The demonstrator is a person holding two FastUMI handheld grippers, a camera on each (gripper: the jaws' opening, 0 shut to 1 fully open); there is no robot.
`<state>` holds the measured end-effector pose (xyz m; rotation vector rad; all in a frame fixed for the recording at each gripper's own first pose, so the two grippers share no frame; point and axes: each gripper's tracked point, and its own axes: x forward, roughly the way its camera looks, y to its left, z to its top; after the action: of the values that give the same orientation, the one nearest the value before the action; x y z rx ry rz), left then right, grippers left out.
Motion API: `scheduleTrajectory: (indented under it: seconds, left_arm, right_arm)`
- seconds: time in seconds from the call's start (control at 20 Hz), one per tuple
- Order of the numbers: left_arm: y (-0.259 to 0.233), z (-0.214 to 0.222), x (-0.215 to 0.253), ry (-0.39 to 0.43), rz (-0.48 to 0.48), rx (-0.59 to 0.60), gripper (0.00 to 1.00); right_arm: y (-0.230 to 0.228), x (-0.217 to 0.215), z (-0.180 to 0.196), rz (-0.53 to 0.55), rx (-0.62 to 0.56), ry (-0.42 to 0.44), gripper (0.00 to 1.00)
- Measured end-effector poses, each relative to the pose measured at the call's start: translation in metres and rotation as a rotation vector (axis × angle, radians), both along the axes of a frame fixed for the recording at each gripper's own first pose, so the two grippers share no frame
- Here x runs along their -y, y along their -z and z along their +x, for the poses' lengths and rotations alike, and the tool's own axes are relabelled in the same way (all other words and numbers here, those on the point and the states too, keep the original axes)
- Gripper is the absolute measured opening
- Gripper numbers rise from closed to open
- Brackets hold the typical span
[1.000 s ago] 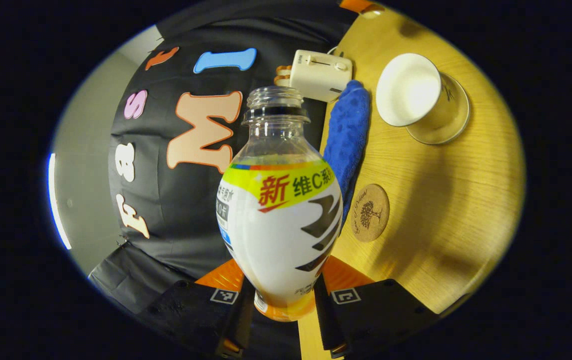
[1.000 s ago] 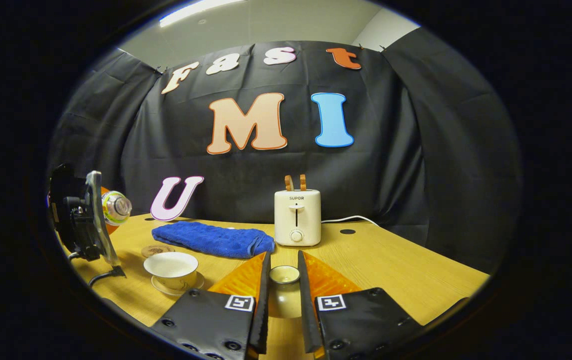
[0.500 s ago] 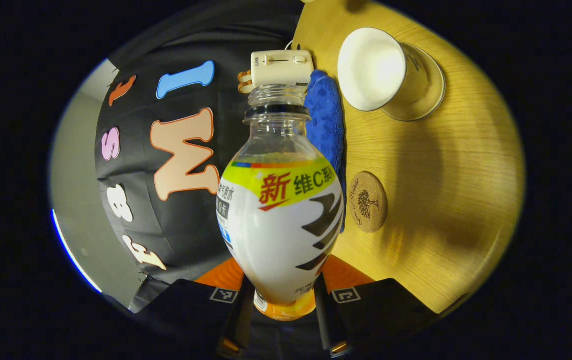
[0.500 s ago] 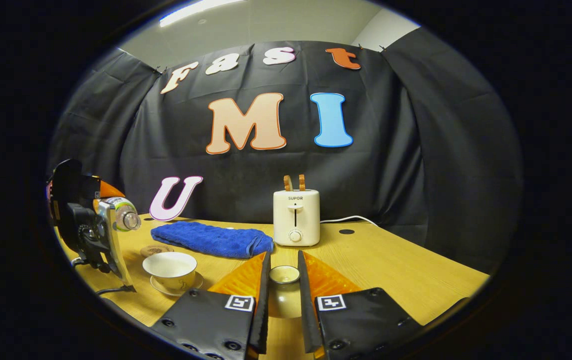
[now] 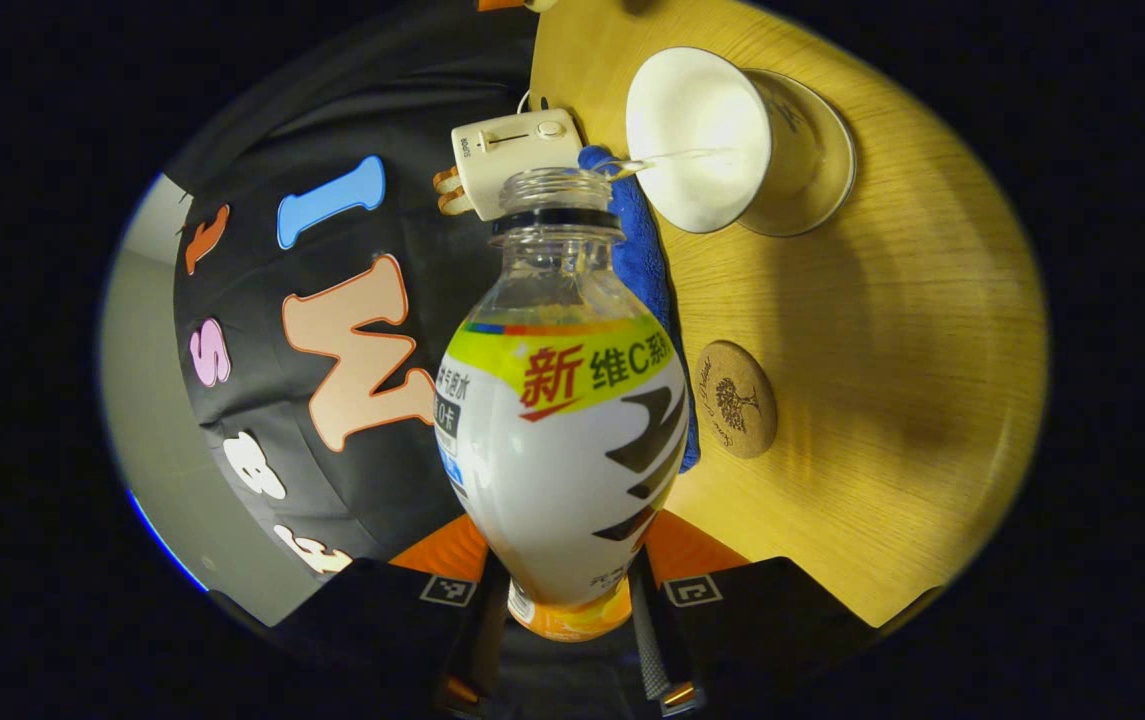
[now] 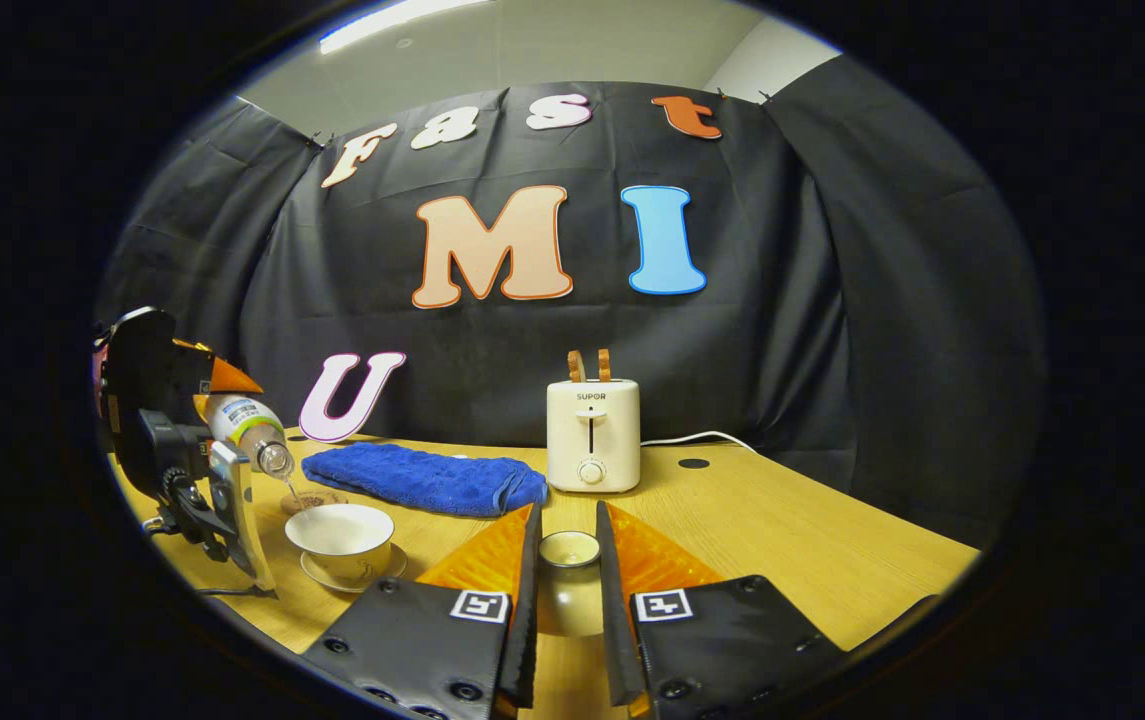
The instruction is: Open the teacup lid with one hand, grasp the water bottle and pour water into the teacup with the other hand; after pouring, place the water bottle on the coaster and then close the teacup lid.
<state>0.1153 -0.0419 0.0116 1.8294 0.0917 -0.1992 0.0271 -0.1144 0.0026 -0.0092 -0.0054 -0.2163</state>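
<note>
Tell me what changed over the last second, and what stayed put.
The left hand-held gripper tipped the water bottle further toward the teacup; its mouth dropped and a thin stream of water now runs into the cup. No grip changed. The right hand-held gripper kept the teacup lid clamped in place; the coaster, blue towel and toaster stayed put.
</note>
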Motion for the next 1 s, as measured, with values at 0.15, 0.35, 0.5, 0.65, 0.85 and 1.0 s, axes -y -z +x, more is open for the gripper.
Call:
scheduleTrajectory:
  seconds: [0.15,0.35,0.5,0.65,0.85,1.0]
  left_arm:
    - [0.003,0.001,0.0,-0.001,0.026,-0.015,0.53]
    - [0.007,0.003,0.0,0.0,0.049,-0.027,0.53]
    - [0.004,0.002,0.001,0.006,0.08,-0.026,0.53]
    - [0.001,0.004,0.005,0.024,0.115,-0.024,0.53]
    - [-0.004,0.006,0.011,0.04,0.167,-0.014,0.53]
    - [-0.014,0.005,0.013,0.047,0.189,-0.001,0.53]
  right_arm:
    - [0.0,0.001,0.0,0.0,0.0,0.0,0.31]
    - [0.0,0.0,0.0,0.0,0.0,0.0,0.31]
    - [0.0,0.001,0.0,0.0,0.0,0.0,0.31]
    - [0.0,0.0,0.0,0.0,-0.001,0.0,0.31]
    - [0.0,0.0,0.0,0.0,-0.001,-0.001,0.31]
    - [0.0,0.0,0.0,0.0,-0.002,-0.003,0.31]
